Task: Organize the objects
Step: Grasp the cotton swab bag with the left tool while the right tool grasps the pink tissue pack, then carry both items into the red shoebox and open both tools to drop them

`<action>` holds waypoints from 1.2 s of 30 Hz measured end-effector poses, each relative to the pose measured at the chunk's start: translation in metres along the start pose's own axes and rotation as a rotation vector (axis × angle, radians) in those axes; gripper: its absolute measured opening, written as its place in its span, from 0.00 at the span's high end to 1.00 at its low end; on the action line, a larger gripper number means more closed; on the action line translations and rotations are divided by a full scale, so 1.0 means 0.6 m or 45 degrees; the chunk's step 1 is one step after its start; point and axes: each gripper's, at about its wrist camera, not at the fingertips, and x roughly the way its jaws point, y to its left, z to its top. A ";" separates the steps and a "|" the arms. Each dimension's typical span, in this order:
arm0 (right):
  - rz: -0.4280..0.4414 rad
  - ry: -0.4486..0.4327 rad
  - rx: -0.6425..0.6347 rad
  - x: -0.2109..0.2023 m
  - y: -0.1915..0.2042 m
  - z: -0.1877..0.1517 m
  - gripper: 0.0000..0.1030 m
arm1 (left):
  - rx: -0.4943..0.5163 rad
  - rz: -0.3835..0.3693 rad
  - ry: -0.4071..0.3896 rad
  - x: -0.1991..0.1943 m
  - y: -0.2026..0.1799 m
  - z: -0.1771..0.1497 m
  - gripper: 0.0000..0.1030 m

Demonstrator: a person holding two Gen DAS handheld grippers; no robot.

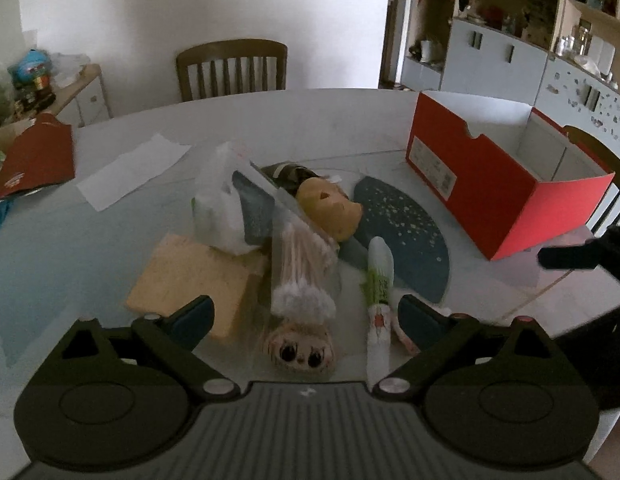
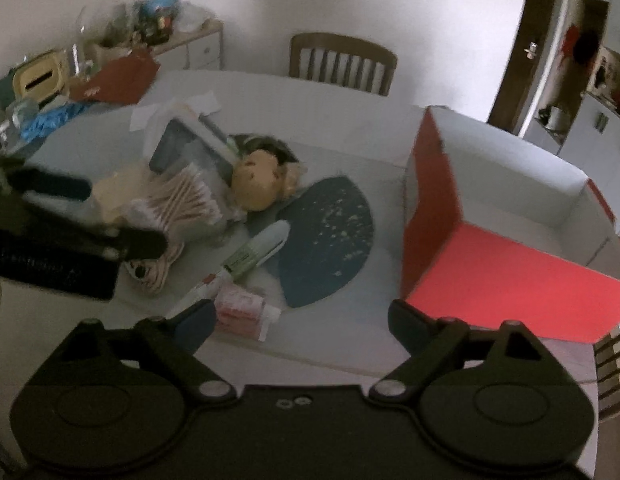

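White table [image 1: 350, 120] carries your clutter; both tongs, left gripper [image 1: 306, 316] and right gripper [image 2: 302, 322], gape empty, and only the right view shows the pink packet [image 2: 240, 312] at the near edge.

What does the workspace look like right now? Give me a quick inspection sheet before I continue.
Surface: pale table, dim light.
Job's things: red box open and empty, to the right; cotton swabs, green tube, doll face, yellow mask, tan sponge, plastic bag and pink packet piled beside a blue mat.
Clutter: paper sheet, red card at the far left.
Grippers: left gripper open over the swabs; right gripper open near the pink packet.
Cables: nothing seen.
Surroundings: wooden chair, wall shelves.
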 end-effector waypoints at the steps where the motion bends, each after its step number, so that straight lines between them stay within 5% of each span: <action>1: -0.003 0.012 -0.007 0.007 0.003 0.000 0.13 | 0.002 -0.006 0.005 0.006 0.001 0.004 0.08; 6: 0.017 0.073 -0.004 0.034 0.015 0.002 0.17 | 0.027 -0.023 0.040 0.034 0.003 0.021 0.08; 15: 0.057 0.120 -0.049 0.074 0.046 0.011 0.28 | 0.038 -0.056 0.104 0.067 0.011 0.032 0.30; 26: 0.082 0.175 -0.001 0.084 0.048 0.014 0.50 | 0.054 -0.108 0.108 0.070 0.024 0.038 0.71; 36: -0.008 0.130 0.075 0.047 0.032 0.028 0.50 | 0.040 -0.209 0.085 0.054 0.039 0.038 0.80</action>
